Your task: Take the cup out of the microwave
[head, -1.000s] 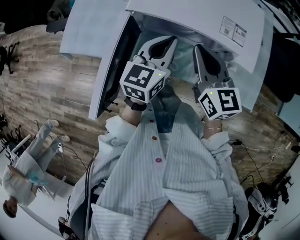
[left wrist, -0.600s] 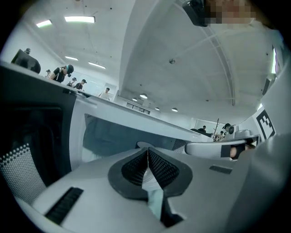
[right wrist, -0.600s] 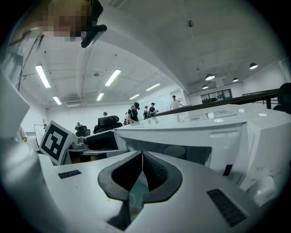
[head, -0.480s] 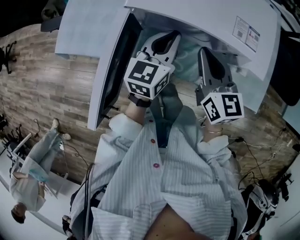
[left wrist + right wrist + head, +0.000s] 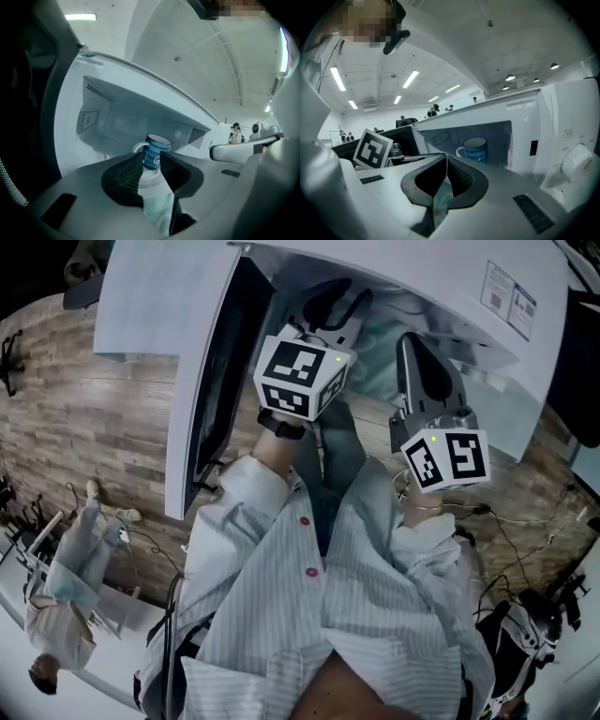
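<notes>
The cup [image 5: 154, 151] is still inside the microwave [image 5: 562, 122]. It is blue with a white handle, and it stands upright on the floor of the oven. In the left gripper view it sits just below the middle of the frame. In the right gripper view it is a little right of the middle, further off.

The door [image 5: 202, 381] is already swung wide open, at the upper left of the head view. So the way in is free. That part is done.

The left gripper [image 5: 151, 161] is the one going for the cup. Its jaws have just been opening, and now they stand apart. The cup shows right in the gap between them. It looks to be at the tips or just past them, and I cannot tell which. The pads do not press on it, so nothing is held.

The right gripper [image 5: 446, 161] waits outside the oven, at the middle right of the head view. Its jaws are squeezed together with nothing in them.

So the job is only begun. I think what is left is to get the jaws around the cup, close them on it, and then bring it out through the open front without tipping it.
</notes>
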A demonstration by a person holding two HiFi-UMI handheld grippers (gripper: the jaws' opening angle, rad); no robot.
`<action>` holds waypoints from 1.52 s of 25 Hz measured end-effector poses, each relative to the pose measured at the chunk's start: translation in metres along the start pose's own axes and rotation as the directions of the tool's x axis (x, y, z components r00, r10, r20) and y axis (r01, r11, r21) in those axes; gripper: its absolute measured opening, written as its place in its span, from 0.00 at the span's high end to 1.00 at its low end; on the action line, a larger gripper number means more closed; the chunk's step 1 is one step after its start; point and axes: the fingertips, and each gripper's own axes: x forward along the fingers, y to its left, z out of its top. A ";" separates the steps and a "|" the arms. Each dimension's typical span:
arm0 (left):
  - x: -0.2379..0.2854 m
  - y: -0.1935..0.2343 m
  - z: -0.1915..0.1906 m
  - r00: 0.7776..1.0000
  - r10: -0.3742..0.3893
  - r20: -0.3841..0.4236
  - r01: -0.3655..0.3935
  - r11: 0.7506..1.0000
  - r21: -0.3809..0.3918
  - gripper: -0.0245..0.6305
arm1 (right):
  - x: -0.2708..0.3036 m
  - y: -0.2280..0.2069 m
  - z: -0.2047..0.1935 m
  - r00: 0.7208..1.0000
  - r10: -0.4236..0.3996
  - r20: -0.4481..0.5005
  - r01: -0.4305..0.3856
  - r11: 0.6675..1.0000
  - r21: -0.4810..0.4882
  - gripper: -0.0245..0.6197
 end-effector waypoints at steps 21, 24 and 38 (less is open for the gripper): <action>0.072 0.040 -0.013 0.996 0.077 -0.035 -0.078 0.997 -0.001 0.63 | -0.001 -0.011 -0.031 0.998 -0.048 -0.034 0.049 0.997 0.054 0.91; 0.077 0.040 -0.014 0.993 0.099 -0.064 -0.098 0.995 0.016 0.63 | -0.003 -0.015 -0.033 0.998 -0.052 -0.040 0.054 0.997 0.057 0.91; 0.092 0.046 -0.011 0.973 0.208 -0.104 -0.186 0.964 0.188 0.63 | -0.006 -0.029 -0.036 0.997 -0.062 -0.056 0.066 0.995 0.070 0.91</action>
